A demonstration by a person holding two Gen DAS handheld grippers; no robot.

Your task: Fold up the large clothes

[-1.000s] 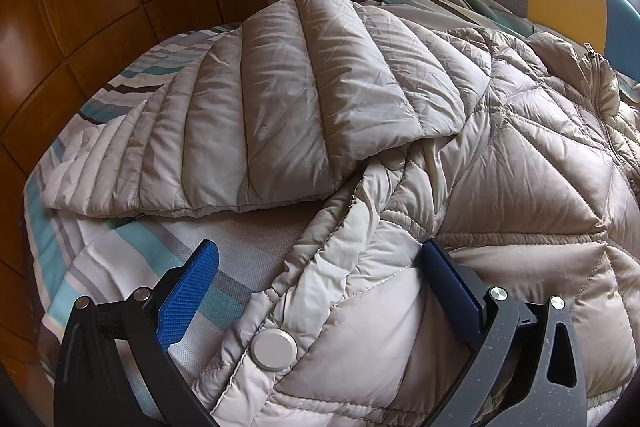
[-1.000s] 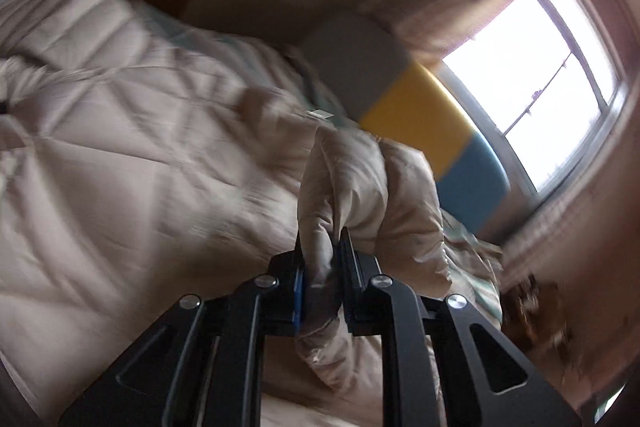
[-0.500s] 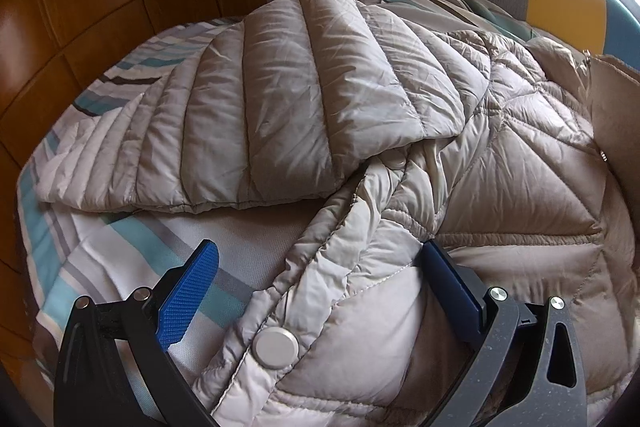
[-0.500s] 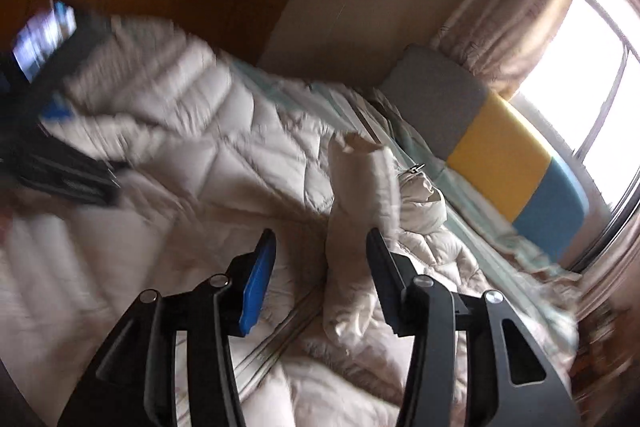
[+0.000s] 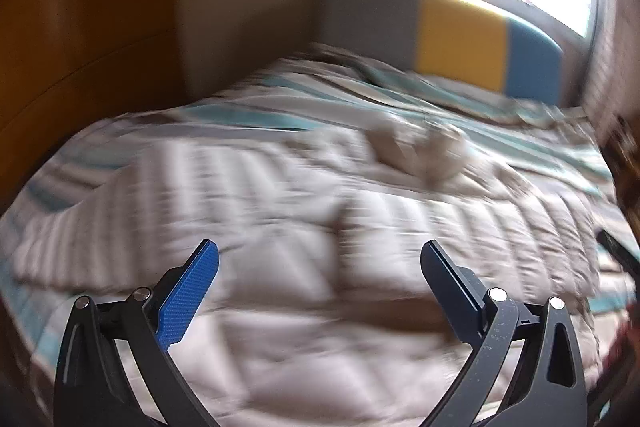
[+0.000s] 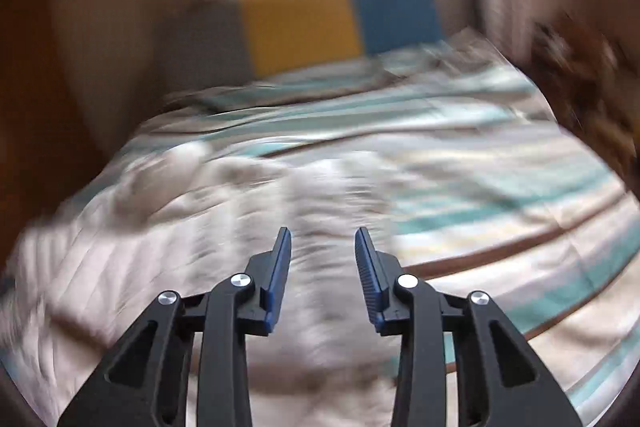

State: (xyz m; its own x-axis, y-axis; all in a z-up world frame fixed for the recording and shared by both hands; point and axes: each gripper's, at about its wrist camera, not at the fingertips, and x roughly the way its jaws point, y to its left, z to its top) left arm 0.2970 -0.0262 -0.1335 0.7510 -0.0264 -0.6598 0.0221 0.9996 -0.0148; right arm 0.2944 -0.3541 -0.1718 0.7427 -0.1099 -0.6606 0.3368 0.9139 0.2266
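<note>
Two tools | left tool [image 5: 319, 259] released; right tool [image 6: 323, 247] closing, empty | jacket [image 5: 280, 227] flat

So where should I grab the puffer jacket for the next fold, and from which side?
Probably the near hem of the puffer jacket, coming in from the near bed edge, angled down. It lies flat and spread across the striped bedding, so that loose edge is likeliest to pinch. Both views are blurred, so the exact edge is unclear. Left tongs are open and empty.

The left gripper [image 5: 319, 257] has black, curved plastic arms with cut-out slots, round silver screws at the joints and 2 flat fingers [image 5: 188, 297] faced in textured blue. The right gripper [image 6: 323, 245] is built alike.
</note>
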